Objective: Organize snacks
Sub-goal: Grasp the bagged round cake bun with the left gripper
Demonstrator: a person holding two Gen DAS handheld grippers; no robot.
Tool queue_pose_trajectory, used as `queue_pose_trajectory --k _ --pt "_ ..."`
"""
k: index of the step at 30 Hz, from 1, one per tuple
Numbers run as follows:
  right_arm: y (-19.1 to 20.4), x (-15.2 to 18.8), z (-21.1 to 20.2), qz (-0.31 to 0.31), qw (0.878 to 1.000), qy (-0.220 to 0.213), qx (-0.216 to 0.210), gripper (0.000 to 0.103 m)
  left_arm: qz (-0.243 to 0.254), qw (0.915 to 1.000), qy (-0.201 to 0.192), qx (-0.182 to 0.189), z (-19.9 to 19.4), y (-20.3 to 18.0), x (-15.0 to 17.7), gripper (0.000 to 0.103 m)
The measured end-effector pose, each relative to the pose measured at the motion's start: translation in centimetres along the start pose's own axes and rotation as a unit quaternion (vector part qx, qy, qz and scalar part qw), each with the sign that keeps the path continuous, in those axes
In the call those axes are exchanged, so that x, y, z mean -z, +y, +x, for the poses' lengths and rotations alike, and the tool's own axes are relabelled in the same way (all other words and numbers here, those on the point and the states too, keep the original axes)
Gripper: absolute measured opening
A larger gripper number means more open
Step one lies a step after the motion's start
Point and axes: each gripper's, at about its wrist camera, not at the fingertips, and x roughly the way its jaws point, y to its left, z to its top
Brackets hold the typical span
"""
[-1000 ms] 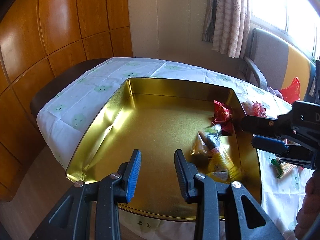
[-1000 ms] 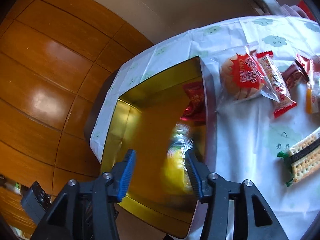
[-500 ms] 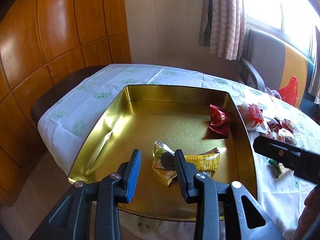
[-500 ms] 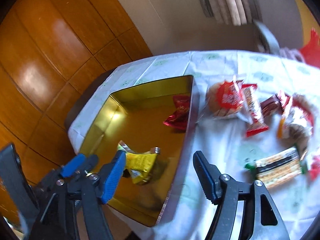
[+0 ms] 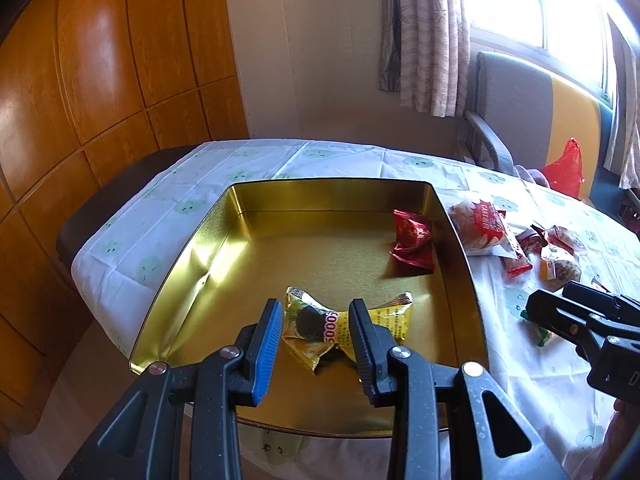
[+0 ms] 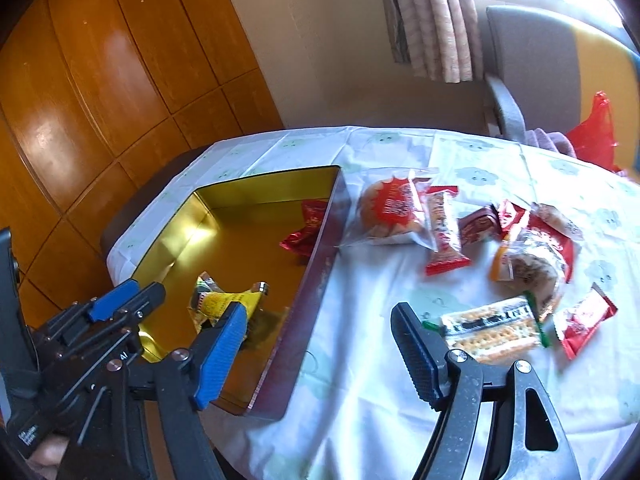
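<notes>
A gold tin (image 5: 192, 264) (image 6: 320, 268) stands on the clothed table. In it lie a yellow snack packet (image 5: 388, 316) (image 6: 224, 302) near the front and a red packet (image 5: 414, 240) (image 6: 306, 232) at the far right corner. My left gripper (image 5: 316, 312) (image 6: 132, 300) hovers over the tin's near edge, its jaws a narrow gap apart with nothing between them. My right gripper (image 6: 318, 316) (image 5: 548, 312) hangs over the tin's right wall and the cloth, jaws opening wide and empty. Right of it lie a cracker pack (image 6: 492, 328) and a round cake bag (image 6: 390, 210) (image 5: 478, 224).
Several more wrapped snacks (image 6: 528, 256) are scattered on the tablecloth (image 6: 360, 360) right of the tin. A grey and yellow chair (image 5: 516, 108) with a red plastic bag (image 5: 566, 168) stands behind the table. Wood panelling (image 5: 100, 80) lines the left wall.
The yellow packet left my right gripper and landed on the tin floor. The right gripper opened wider and swung right, over the table. My left gripper stayed over the tin's near edge.
</notes>
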Motion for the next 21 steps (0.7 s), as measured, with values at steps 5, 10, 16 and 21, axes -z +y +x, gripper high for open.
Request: queue_pose_trajectory --k 5,10,16,21 --pt "-1.4 0.6 -0.7 0.006 1.000 -0.005 0.016 0.077 0.014 0.9999 0.002 0.007 0.0 -0.8 -0.1 0.035" --pt "-3.7 1.3 -1.2 0.028 0.999 -0.004 0.036 0.077 0.041 0.9984 0.010 0.039 0.1 -2.2 -0.4 0.035" --pt "-7.1 2.4 -2.2 0.063 0.996 -0.003 0.066 0.077 0.088 0.9920 0.011 0.089 0.0 -5.0 -2.0 0.035" --pt "-9.6 3.1 -3.0 0.087 0.993 -0.007 0.085 0.077 0.126 0.9823 0.018 0.137 0.4 -8.0 -4.4 0.035"
